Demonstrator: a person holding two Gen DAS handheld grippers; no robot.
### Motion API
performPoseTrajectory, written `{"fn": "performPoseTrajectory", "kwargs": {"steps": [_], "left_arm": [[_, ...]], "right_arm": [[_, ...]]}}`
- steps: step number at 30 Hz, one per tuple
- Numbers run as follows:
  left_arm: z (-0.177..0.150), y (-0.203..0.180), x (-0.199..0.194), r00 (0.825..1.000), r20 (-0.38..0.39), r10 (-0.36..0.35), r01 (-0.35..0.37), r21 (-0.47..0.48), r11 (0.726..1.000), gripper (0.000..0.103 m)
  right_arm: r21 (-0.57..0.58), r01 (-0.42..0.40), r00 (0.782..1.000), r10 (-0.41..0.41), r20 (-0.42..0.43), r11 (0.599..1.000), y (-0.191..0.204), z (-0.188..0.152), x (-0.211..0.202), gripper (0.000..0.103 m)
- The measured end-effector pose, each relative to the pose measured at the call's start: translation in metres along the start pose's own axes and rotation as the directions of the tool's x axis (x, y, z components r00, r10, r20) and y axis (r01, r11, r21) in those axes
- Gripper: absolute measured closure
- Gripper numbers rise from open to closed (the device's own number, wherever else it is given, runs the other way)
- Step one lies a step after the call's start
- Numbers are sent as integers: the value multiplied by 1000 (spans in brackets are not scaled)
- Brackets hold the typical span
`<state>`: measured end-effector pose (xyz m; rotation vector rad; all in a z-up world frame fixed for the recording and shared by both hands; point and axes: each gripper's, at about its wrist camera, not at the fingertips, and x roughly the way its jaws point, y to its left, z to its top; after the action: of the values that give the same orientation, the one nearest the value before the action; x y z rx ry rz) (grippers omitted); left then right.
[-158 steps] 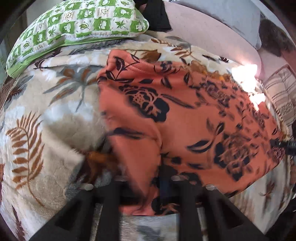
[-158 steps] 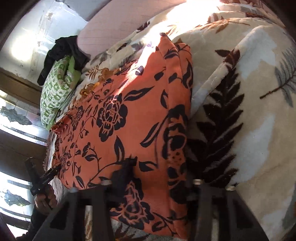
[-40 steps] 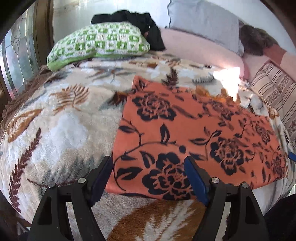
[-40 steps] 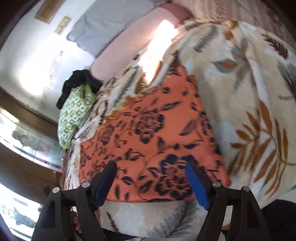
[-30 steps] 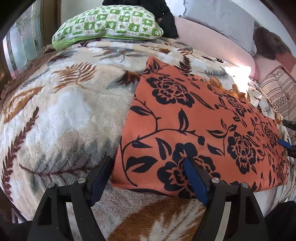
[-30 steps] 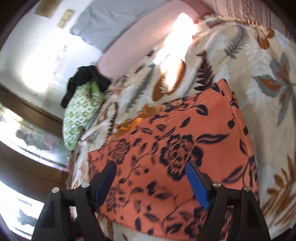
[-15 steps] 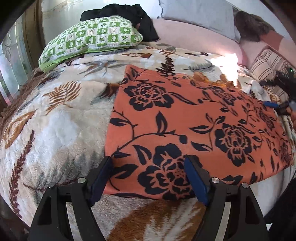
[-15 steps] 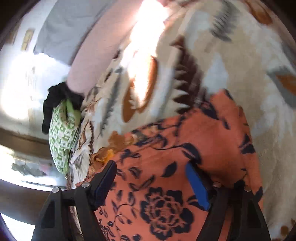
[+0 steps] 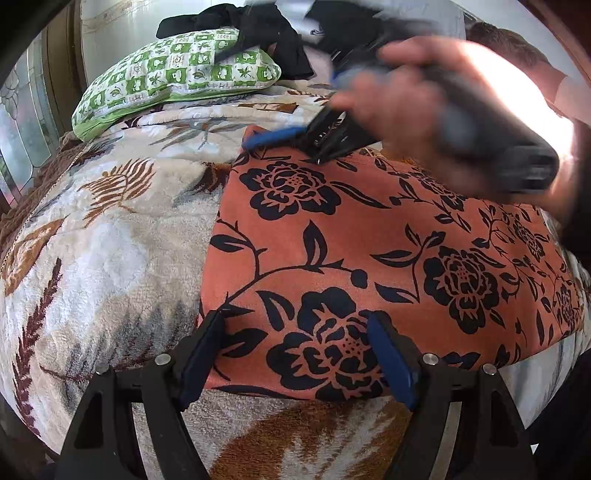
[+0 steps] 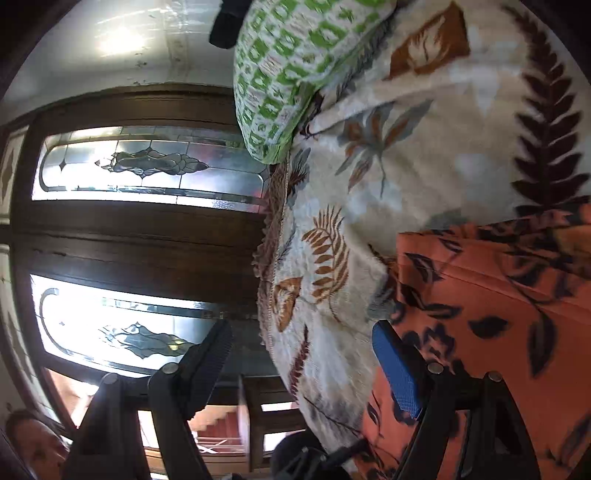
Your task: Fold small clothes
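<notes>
An orange garment with black flowers (image 9: 369,251) lies flat, folded, on a leaf-patterned blanket (image 9: 110,236). My left gripper (image 9: 295,354) is open, its blue pads over the garment's near left corner. My right gripper, blurred, shows in the left wrist view (image 9: 280,136) at the garment's far left corner, held by a hand. In the right wrist view my right gripper (image 10: 303,354) is open, one blue pad (image 10: 397,373) over the garment's corner (image 10: 491,314), the other finger over the blanket's edge.
A green-and-white checked pillow (image 9: 173,70) with a black cloth (image 9: 258,29) on it lies at the far end. A dark wooden door with leaded glass (image 10: 129,173) stands beside the bed. The blanket (image 10: 424,129) drops off at its fringed edge.
My right gripper has swung across the garment to its far left corner and turned toward the door side. My left gripper has stayed open at the near left corner.
</notes>
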<state>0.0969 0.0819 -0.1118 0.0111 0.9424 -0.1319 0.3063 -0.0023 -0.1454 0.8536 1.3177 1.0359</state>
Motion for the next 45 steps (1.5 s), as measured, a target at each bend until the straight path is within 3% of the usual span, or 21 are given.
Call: {"fn": "performPoseTrajectory", "kwargs": {"steps": [2, 4, 6, 9, 11, 13, 15, 17, 18, 19, 20, 21, 24, 27, 31, 35, 37, 40, 42, 45], "left_arm": [[1, 2, 0, 1000, 4, -4, 4, -2, 1000, 23], [1, 3, -1, 1000, 5, -8, 8, -13, 1000, 23], [2, 4, 0, 1000, 7, -7, 7, -24, 1000, 23], [3, 3, -1, 1000, 12, -9, 9, -31, 999, 23], [2, 3, -3, 1000, 18, -10, 11, -32, 999, 23], [0, 2, -5, 1000, 26, -10, 11, -35, 999, 23], [-2, 1, -7, 999, 32, -1, 2, -35, 999, 23], [-4, -1, -8, 999, 38, 11, -10, -28, 1000, 23], [-5, -3, -9, 999, 46, 20, -19, -22, 1000, 23], [-6, -4, -11, 998, 57, 28, -27, -18, 999, 23], [-7, -5, -15, 997, 72, 38, -37, -14, 999, 23], [-7, -5, -19, 996, 83, 44, -43, -14, 999, 23], [-2, -7, -35, 990, 130, 54, -52, -21, 998, 23], [8, -19, -49, 986, 159, 52, -51, -9, 999, 23], [15, -41, -56, 987, 157, 36, -39, 20, 999, 23], [21, -55, -48, 991, 134, 28, -31, 24, 999, 23], [20, -59, -44, 992, 121, 21, -24, 17, 1000, 23], [21, -61, -39, 994, 111, 19, -22, 22, 1000, 23], [20, -61, -36, 994, 110, 24, -27, 25, 999, 23], [22, -58, -31, 994, 106, 21, -24, 25, 999, 23]], "right_arm": [[69, 88, 994, -93, 63, 994, -24, 15, 4, 23], [122, 6, 990, -22, 136, 993, -31, 11, -10, 23], [45, 5, 985, -13, 170, 999, -14, -7, -32, 23], [25, -3, 974, -2, 225, 1000, -4, -48, -83, 23], [23, 22, 956, -28, 291, 999, -10, -96, -130, 21], [47, -4, 936, -13, 351, 999, -26, -150, -175, 21], [101, -13, 903, -32, 428, 995, -49, -201, -211, 21], [227, -7, 846, -116, 520, 974, -92, -245, -247, 21], [288, -44, 822, -129, 555, 957, -114, -261, -263, 23], [288, -137, 790, -71, 609, 948, -126, -277, -280, 25], [279, -167, 757, -59, 651, 946, -125, -292, -296, 23], [249, -135, 736, -71, 673, 959, -116, -303, -309, 22], [176, -134, 702, -32, 711, 975, -100, -340, -333, 21], [267, -166, 678, -87, 730, 949, -118, -376, -341, 14], [389, -217, 651, -165, 741, 895, -150, -392, -345, 14], [429, -245, 595, -214, 774, 870, -165, -397, -362, 14], [433, -255, 566, -230, 792, 864, -170, -396, -374, 14], [430, -217, 546, -256, 797, 876, -165, -386, -385, 14], [424, -156, 549, -278, 788, 892, -156, -377, -388, 15], [457, -99, 562, -329, 758, 884, -154, -369, -383, 19]]}}
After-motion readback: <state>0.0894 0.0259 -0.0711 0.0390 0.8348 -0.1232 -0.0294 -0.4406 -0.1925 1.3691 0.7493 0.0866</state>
